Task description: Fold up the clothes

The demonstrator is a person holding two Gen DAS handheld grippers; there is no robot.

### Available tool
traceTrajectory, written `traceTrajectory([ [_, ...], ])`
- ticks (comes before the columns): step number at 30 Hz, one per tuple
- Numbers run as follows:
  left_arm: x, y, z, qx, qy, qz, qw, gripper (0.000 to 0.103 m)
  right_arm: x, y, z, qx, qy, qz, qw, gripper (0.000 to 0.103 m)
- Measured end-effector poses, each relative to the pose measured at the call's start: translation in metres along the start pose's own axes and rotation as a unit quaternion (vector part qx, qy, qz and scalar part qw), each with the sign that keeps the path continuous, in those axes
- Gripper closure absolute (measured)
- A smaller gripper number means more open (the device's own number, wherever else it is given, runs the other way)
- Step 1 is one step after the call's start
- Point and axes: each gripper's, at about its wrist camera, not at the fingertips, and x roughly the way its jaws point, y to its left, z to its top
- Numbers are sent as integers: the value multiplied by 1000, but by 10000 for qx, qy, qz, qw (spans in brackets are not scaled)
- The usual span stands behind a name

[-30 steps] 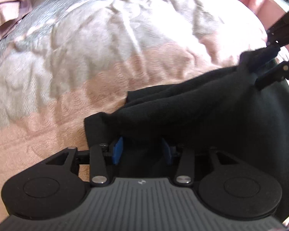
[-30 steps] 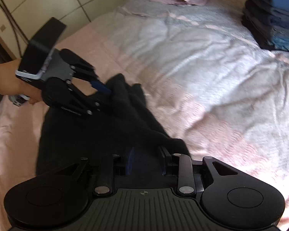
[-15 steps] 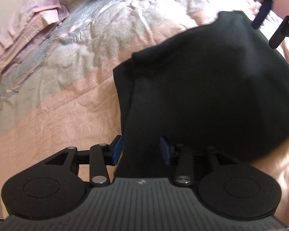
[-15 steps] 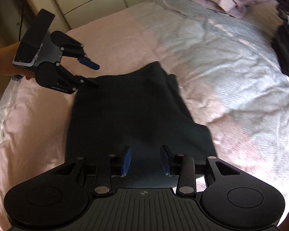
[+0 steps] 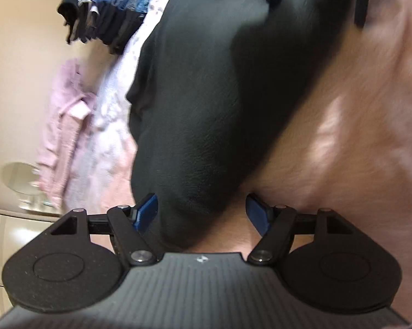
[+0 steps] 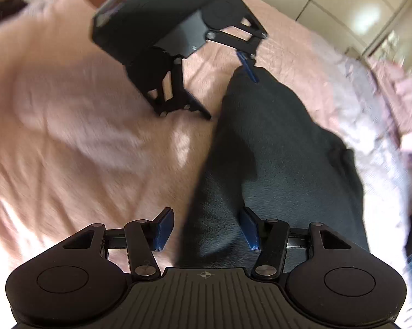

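Black cloth (image 6: 277,148) lies long on bed (image 6: 68,126), running from my right gripper (image 6: 206,229) to my left gripper (image 5: 201,211). Both jaws wide open, cloth ends between them, nothing gripped.

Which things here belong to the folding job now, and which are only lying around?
Part of the job:
- black garment, lying on the bed
- left gripper, jaws open
- right gripper, jaws open

Lying about:
- stack of dark and blue clothes
- pink clothes
- pink bedcover, under everything
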Motion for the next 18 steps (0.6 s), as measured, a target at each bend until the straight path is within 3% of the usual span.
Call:
traceTrajectory([
  [4,18,-10,-5,371,-152,575,9975,38,8,5,-19,-409,-303,-494,9975,48],
  [6,28,-15,-4,483,-36,668,9966,48,10,7,-30,-574,-515,-613,9951,48],
  [8,36,-19,-1,549,95,759,9956,73,14,6,-39,-705,-759,-633,9926,50],
  [11,39,-20,9,341,397,877,9948,88,16,0,-51,-793,-1152,-596,9884,76],
  [13,31,-18,15,135,544,1074,9926,90,12,-8,-56,-787,-1399,-530,9856,85],
  [18,-32,-25,38,-225,922,1422,9853,91,-29,-17,-78,-1220,-1913,-552,9724,87],
])
